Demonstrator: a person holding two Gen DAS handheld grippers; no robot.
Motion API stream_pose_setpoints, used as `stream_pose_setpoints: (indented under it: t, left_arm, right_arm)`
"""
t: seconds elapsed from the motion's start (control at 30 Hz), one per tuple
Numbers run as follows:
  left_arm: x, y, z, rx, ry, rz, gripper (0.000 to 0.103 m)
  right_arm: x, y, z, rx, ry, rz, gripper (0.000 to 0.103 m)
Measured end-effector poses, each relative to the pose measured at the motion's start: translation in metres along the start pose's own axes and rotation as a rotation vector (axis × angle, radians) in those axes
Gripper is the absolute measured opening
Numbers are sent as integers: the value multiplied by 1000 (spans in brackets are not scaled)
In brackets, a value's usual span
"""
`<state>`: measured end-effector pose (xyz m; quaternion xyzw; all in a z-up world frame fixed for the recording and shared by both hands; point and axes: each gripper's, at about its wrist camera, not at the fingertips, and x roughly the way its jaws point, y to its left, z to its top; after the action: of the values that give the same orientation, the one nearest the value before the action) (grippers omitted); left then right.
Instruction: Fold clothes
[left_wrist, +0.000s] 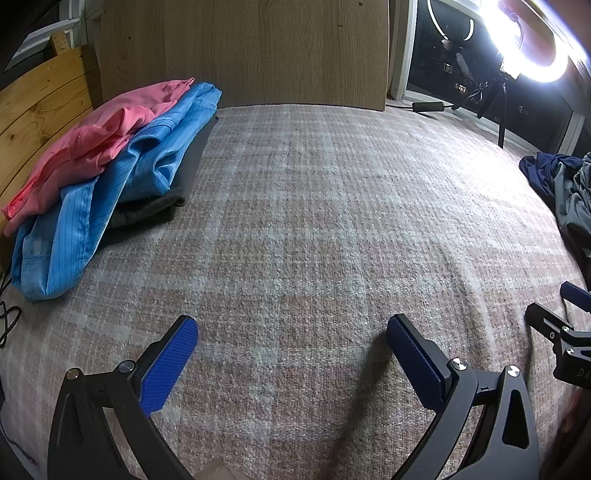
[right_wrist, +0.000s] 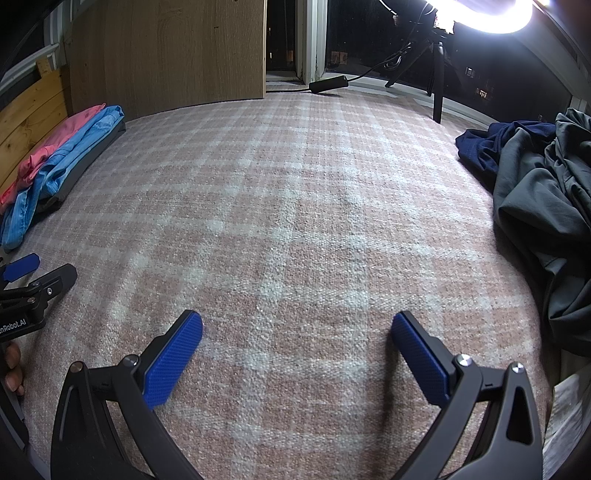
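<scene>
Folded stack (left_wrist: 110, 162) (pink, blue, dark) done at far left of the plaid bed cover (left_wrist: 314, 221); unfolded heap (right_wrist: 535, 177) waits right. Left gripper (left_wrist: 291, 328) and right gripper (right_wrist: 297, 325) fingers spread, holding nothing

The dark garment (left_wrist: 147, 214) at the bottom of the folded stack is mostly covered by the blue garment (left_wrist: 110, 199) above it; only its edge shows, too little to tell what it is. The pink garment (left_wrist: 92, 147) on top of that stack is cut by the picture's left edge in the right wrist view. Across the plaid blanket (left_wrist: 314, 221) from the stack, the loose heap of grey clothes (right_wrist: 535, 192) and navy cloth (right_wrist: 491, 147) runs off the right edge. The ring lamp (left_wrist: 535, 48) beyond the heap is blown out to white. A hand (right_wrist: 13, 365) shows only fingertips at the left edge, beside the left gripper (right_wrist: 26, 273), itself half cut off.
</scene>
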<state>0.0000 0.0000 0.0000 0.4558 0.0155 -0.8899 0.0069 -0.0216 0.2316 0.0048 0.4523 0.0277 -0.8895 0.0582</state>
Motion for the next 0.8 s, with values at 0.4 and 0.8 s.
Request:
stream_pose_setpoints:
  t: [0.4,0.8]
  left_arm:
    - [0,0,1,-2,0,2,103]
    - [3,2,6,3,33,-8,102]
  right_arm:
    - [0,0,0,2,0,0,103]
    - [0,-1,2,4,16,-1,103]
